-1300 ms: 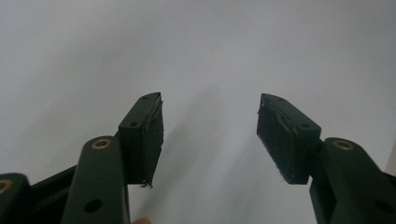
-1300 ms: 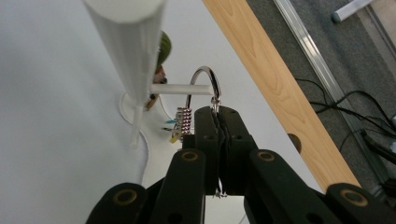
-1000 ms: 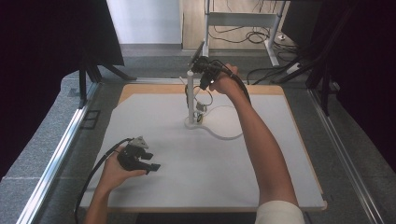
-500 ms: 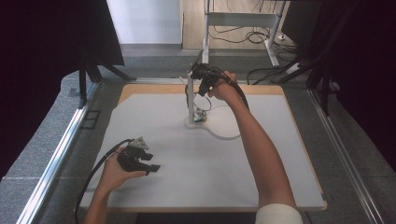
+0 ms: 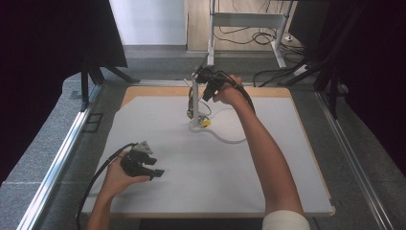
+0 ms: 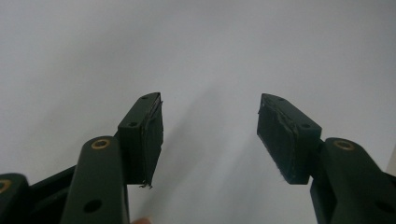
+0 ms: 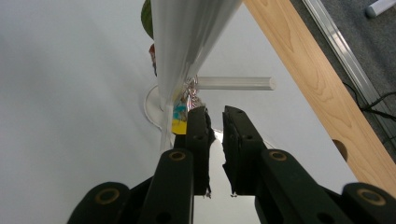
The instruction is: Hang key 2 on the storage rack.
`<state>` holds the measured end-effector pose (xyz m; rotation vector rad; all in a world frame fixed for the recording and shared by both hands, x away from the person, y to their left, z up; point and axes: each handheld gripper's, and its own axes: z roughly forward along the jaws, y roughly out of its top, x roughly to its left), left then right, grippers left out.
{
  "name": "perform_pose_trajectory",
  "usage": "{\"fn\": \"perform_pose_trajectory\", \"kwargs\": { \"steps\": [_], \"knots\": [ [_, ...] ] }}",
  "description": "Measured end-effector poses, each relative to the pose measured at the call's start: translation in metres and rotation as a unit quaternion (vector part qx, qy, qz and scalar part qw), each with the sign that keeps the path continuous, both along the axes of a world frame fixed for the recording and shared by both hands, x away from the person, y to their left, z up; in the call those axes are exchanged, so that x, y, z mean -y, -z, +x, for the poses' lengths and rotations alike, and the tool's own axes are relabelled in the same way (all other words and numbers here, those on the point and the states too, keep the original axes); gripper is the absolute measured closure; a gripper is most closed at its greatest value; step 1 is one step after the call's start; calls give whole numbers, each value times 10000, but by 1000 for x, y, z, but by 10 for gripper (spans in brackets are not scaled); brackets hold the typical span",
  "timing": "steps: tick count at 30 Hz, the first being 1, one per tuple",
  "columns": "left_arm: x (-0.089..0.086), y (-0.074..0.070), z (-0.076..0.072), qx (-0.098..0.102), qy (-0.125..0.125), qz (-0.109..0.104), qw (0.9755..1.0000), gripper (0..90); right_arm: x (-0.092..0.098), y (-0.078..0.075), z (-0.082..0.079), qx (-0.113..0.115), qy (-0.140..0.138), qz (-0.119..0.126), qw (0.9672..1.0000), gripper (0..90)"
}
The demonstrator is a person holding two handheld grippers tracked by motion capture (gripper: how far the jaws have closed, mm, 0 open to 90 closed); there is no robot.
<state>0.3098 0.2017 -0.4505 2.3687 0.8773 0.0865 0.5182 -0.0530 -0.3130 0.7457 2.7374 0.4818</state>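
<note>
Right gripper (image 7: 215,116): at the top of the white stand (image 5: 195,98) at the worktop's (image 5: 158,120) far middle; its jaws have just been opening to a narrow empty gap, likely a release after hanging the trinkets (image 5: 205,122), now low by the stand's base. Left gripper (image 6: 209,135): spread, empty, idle over the near-left worktop.

A wooden table (image 5: 282,92) carries a white mat (image 5: 163,120) over most of its top. A white stand (image 5: 195,103) rises from the mat's far middle.
</note>
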Motion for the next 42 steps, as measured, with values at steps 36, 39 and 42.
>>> {"fn": "perform_pose_trajectory", "kwargs": {
  "steps": [36, 39, 42],
  "knots": [
    [-3, -3, 1, 72, -90, 105, 9999, 412, 109, 65, -114, -12, 10, 1287, 9917, 655],
    [-2, -3, 0, 48, -94, 112, 9999, 411, 120, 79, -124, -36, 50, 1441, 9895, 646],
    [-2, -3, 0, 47, -95, 113, 9999, 411, 129, 92, -133, -42, 102, 1568, 9876, 635]
  ]
}}
